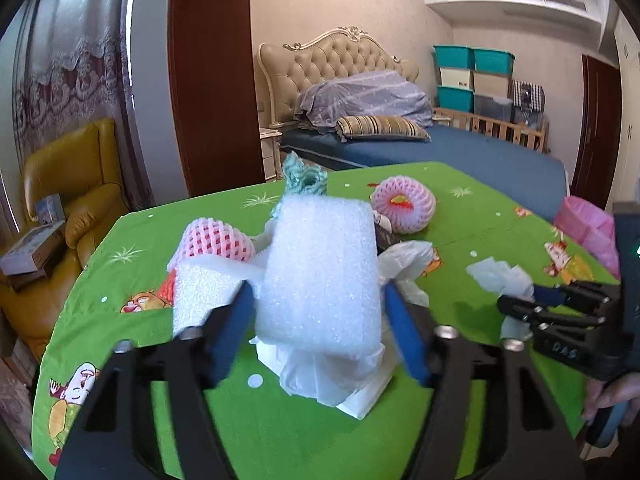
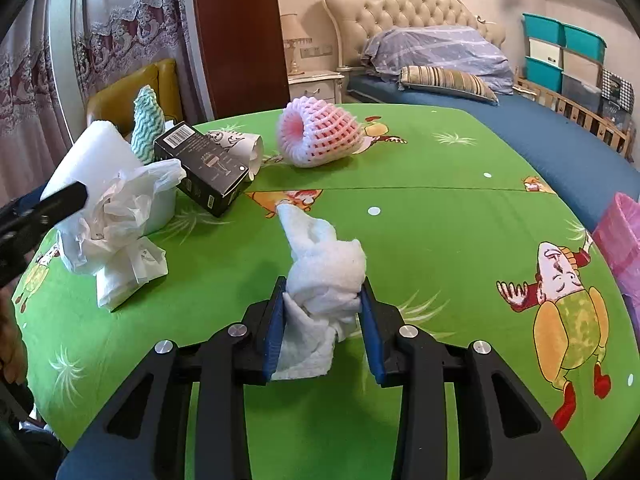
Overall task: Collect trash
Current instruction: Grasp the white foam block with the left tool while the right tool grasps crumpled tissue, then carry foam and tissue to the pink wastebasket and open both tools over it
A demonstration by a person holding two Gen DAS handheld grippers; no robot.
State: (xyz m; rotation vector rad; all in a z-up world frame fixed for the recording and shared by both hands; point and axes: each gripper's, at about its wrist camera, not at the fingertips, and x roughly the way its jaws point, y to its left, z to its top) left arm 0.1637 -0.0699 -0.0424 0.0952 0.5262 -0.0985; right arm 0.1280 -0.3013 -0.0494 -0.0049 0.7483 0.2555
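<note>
On the green cartoon tablecloth [image 2: 440, 232] lies scattered trash. My left gripper [image 1: 320, 320] is shut on a big white foam block [image 1: 320, 264], one blue pad against each side. Under the block lie white tissues [image 1: 332, 384]. My right gripper [image 2: 323, 312] is shut on a crumpled white paper towel [image 2: 324, 268], whose tip points away from me. In the left wrist view the right gripper [image 1: 520, 300] sits at the right with the towel [image 1: 500, 276]. A pink foam fruit net [image 2: 316, 136] lies farther back; another pink net [image 1: 212, 240] sits left of the block.
A black box [image 2: 208, 168], a paper cup [image 2: 240, 144], a teal-white cloth [image 2: 146, 124] and a white plastic bag [image 2: 120, 208] crowd the table's left. A pink-lined bin [image 2: 620, 240] stands off the right edge. Bed [image 2: 520, 128] behind, yellow armchair [image 1: 76, 184] left.
</note>
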